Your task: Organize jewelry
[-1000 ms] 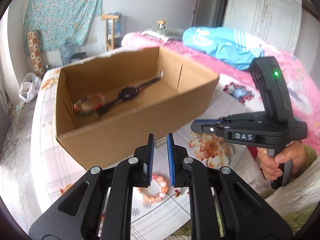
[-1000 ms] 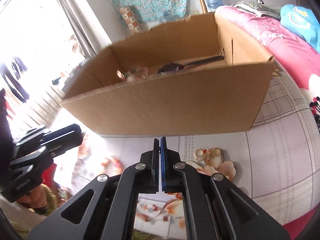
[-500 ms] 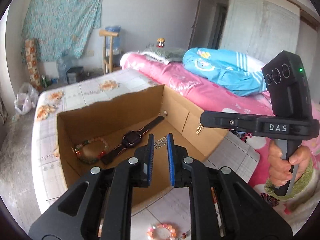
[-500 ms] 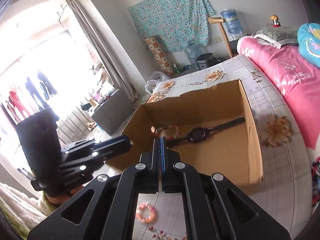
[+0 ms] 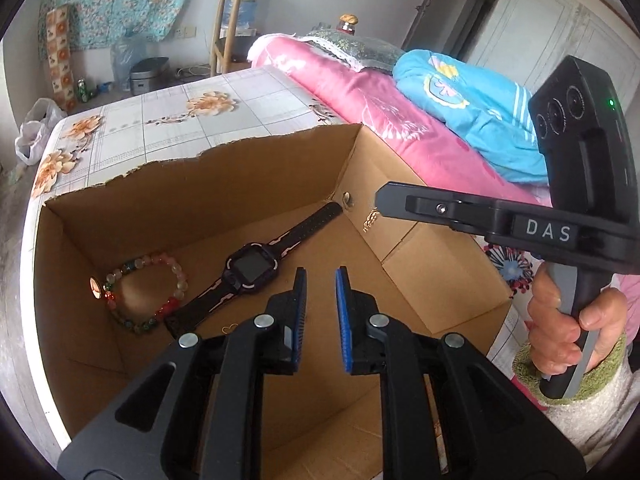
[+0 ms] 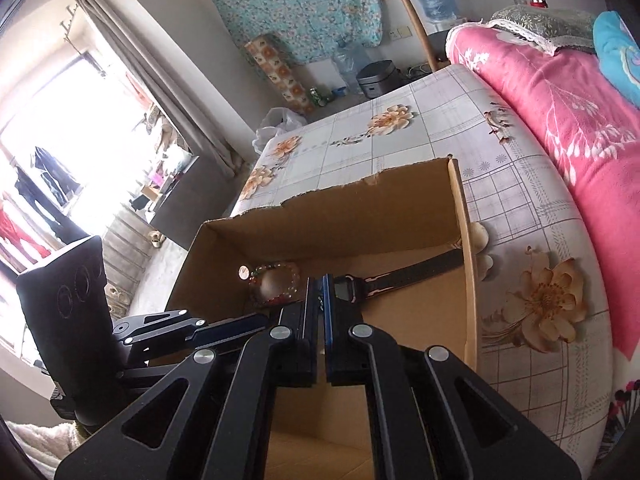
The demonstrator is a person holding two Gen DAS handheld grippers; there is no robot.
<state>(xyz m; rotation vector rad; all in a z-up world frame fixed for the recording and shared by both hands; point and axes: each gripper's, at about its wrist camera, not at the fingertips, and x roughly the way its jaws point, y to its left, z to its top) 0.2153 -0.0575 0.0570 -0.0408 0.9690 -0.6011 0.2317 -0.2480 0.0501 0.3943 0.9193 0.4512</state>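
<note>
An open cardboard box (image 5: 200,184) (image 6: 340,216) stands on the flowered table. Inside lie a black watch (image 5: 250,270) (image 6: 400,276) and a coloured bead bracelet (image 5: 178,276) (image 6: 296,270). My left gripper (image 5: 320,276) hangs over the box floor. Its jaws are opening and nothing is between the blue pads. A tiny gold piece (image 5: 230,326) lies on the floor below it. My right gripper (image 6: 320,280) (image 5: 380,196) is shut over the box's right side, and a small gold charm (image 5: 370,219) dangles from its tip. The left gripper (image 6: 260,320) shows side-on in the right wrist view.
The table (image 5: 168,120) (image 6: 520,220) has a tiled, flowered cover. A bed with a pink blanket (image 5: 380,112) and a blue quilt (image 5: 472,120) runs along its right edge. A person's hand (image 5: 560,332) grips the right handle. Chair, water bottle and bags stand by the far wall.
Both grippers moved from the table in front of the box to above its inside. The small silvery piece between the left pads is gone, and those jaws stand wider.
</note>
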